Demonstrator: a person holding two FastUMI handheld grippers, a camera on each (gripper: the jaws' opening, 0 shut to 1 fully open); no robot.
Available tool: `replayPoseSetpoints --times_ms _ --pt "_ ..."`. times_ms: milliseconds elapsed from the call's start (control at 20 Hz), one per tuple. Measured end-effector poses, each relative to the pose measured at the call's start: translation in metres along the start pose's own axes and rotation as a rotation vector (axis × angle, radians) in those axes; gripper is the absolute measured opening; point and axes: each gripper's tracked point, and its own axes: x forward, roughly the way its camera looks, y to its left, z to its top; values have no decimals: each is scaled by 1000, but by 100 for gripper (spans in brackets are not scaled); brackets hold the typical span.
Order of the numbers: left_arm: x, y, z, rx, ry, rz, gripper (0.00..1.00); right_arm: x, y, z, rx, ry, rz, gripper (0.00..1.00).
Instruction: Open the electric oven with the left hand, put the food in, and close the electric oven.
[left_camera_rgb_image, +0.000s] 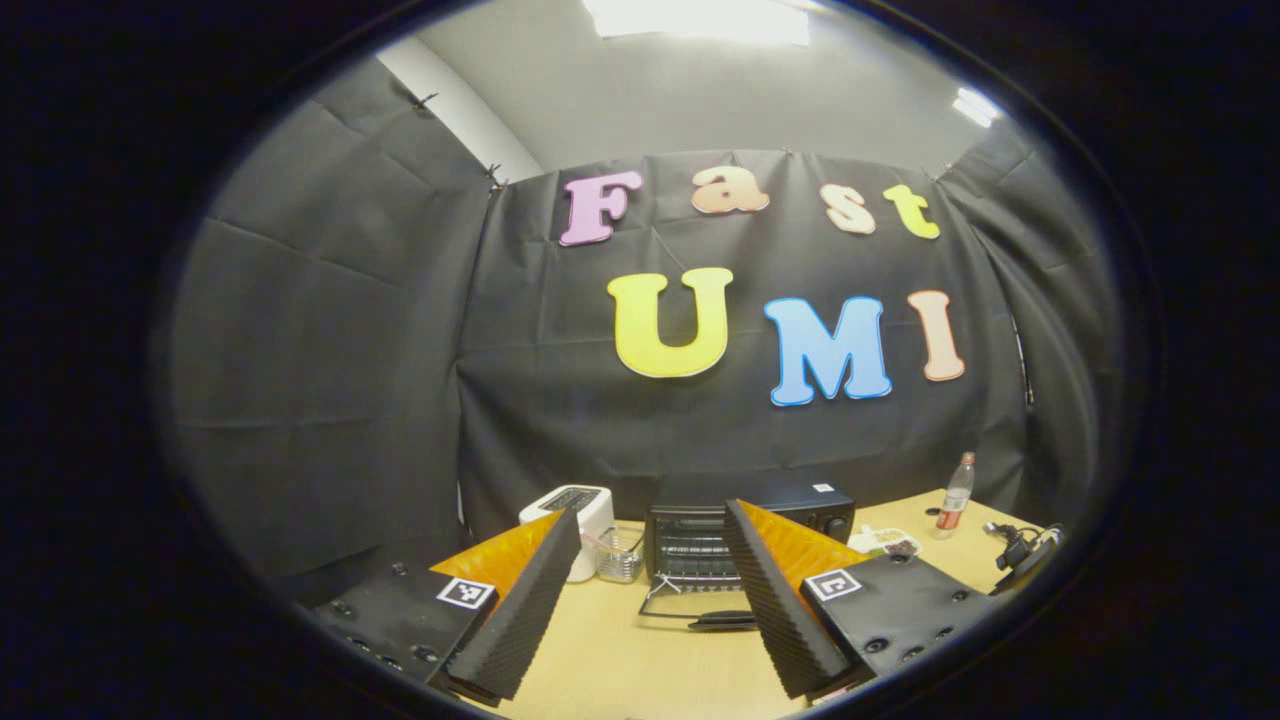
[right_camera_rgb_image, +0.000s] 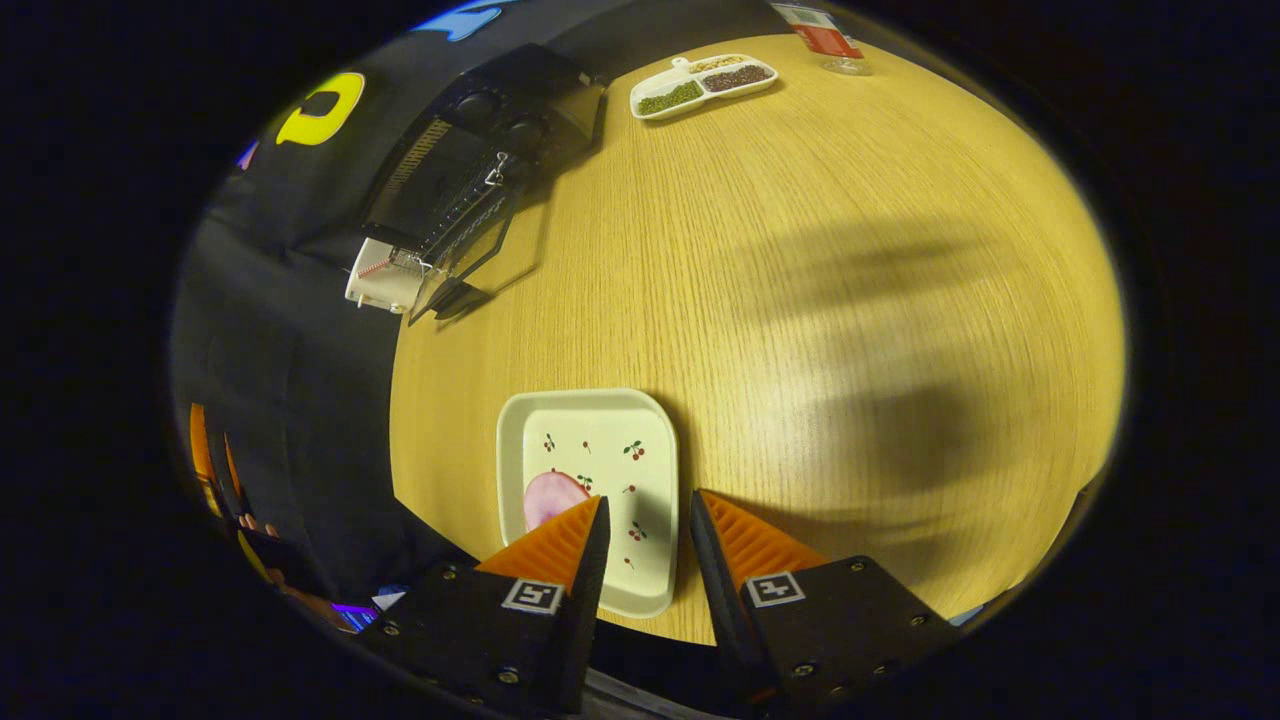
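Left gripper (left_camera_rgb_image: 650, 525): released, jaws wide apart, nothing between them, raised above the table (left_camera_rgb_image: 620, 650) and aimed at the back wall. Just beyond the fingertips, oven (left_camera_rgb_image: 745, 525) at the table's far edge, door (left_camera_rgb_image: 700, 610) dropped open and lying flat toward the camera, rack visible inside. Left of the oven, touching or nearly so, a small clear basket (left_camera_rgb_image: 620, 555), then a white toaster (left_camera_rgb_image: 575, 510). Right of the oven, a divided dish (left_camera_rgb_image: 885, 543) with small fillings; farther right, a bottle (left_camera_rgb_image: 956, 496) standing upright, and a dark cable bundle (left_camera_rgb_image: 1020, 548) near the table's right edge.

Right gripper (right_camera_rgb_image: 645, 520): released, jaws parted by a narrow gap, gripping nothing, hanging over the near edge of the table (right_camera_rgb_image: 800, 300). Directly under the fingertips, a cream tray (right_camera_rgb_image: 590, 490) with small cherry prints; on it, a pink round piece of food (right_camera_rgb_image: 550, 497), partly hidden behind one finger, not clearly touched. Well apart, at the far side, oven (right_camera_rgb_image: 480, 170) with door (right_camera_rgb_image: 470, 255) open; toaster (right_camera_rgb_image: 385, 280) beside it. Divided dish (right_camera_rgb_image: 700, 85) and bottle (right_camera_rgb_image: 825, 35) farther along the far edge.
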Motion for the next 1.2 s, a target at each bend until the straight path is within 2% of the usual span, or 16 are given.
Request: replayPoseSetpoints --times_ms 100,150,200,250,550,700,850,1200 --pt "3 0 -1 -2 2 0 100 1 0 -1 -21 19 -5 52" --pt "3 1 -1 0 5 1 100 10 -16 -5 -53 20 -91 52" --pt "4 2 -3 -1 7 1 100 -4 -14 2 -52 0 -93 27" --pt "5 2 -3 -4 9 2 100 5 -17 2 -51 13 -87 3" --pt "6 11 -6 -16 14 7 100 4 -13 -1 0 5 -70 3" --pt "6 15 -4 -9 6 10 100 -2 5 1 47 -14 4 4" --pt "6 20 -4 -17 4 9 100 -8 19 9 85 -50 43 4" --pt "18 30 -14 -37 16 4 100 -13 78 38 117 -136 157 4"
